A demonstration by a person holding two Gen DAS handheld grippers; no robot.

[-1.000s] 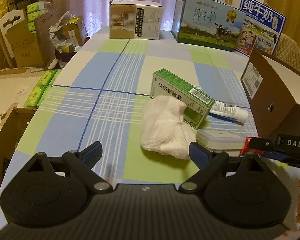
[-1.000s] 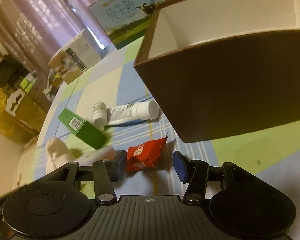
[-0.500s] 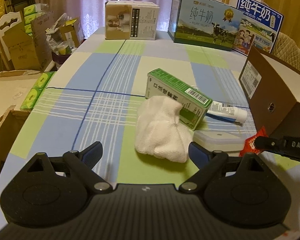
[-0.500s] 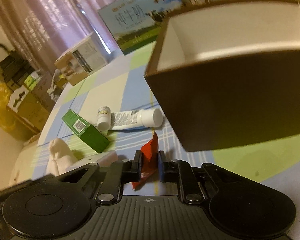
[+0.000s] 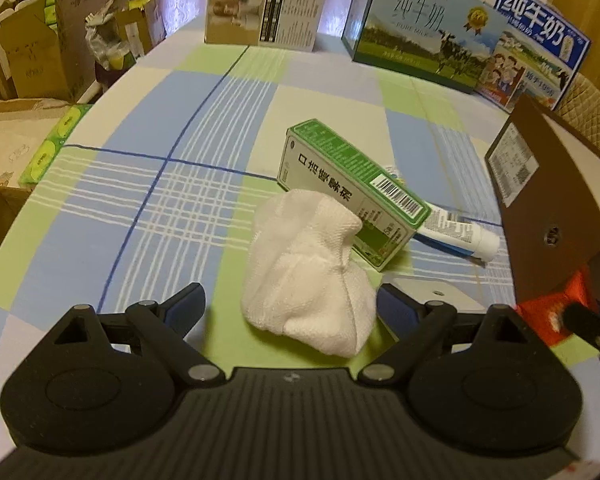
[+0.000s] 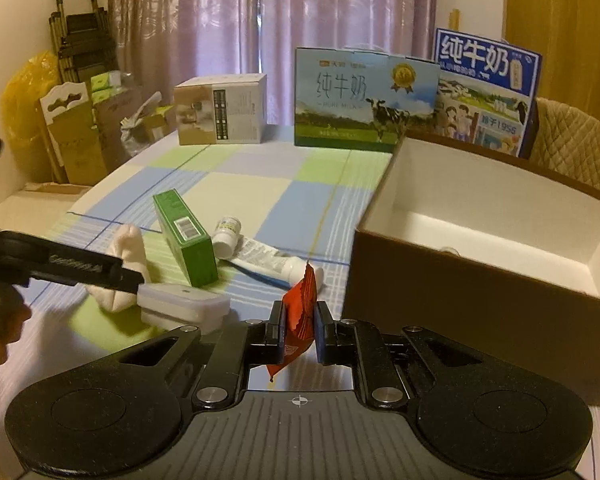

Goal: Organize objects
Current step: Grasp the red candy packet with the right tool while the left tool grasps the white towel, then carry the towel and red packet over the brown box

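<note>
The red packet (image 6: 298, 320) is standing on edge, long axis upright, pinched in the right gripper (image 6: 298, 334) beside the brown box (image 6: 480, 280); the left gripper (image 5: 290, 310) is hovering wide open over the white cloth (image 5: 308, 276)

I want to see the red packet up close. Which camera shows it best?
The right wrist view: the red packet sits in the middle, pinched upright in the right gripper, lifted off the table. The left wrist view shows only part of it at the right edge, blurry, beside the brown box.
</note>
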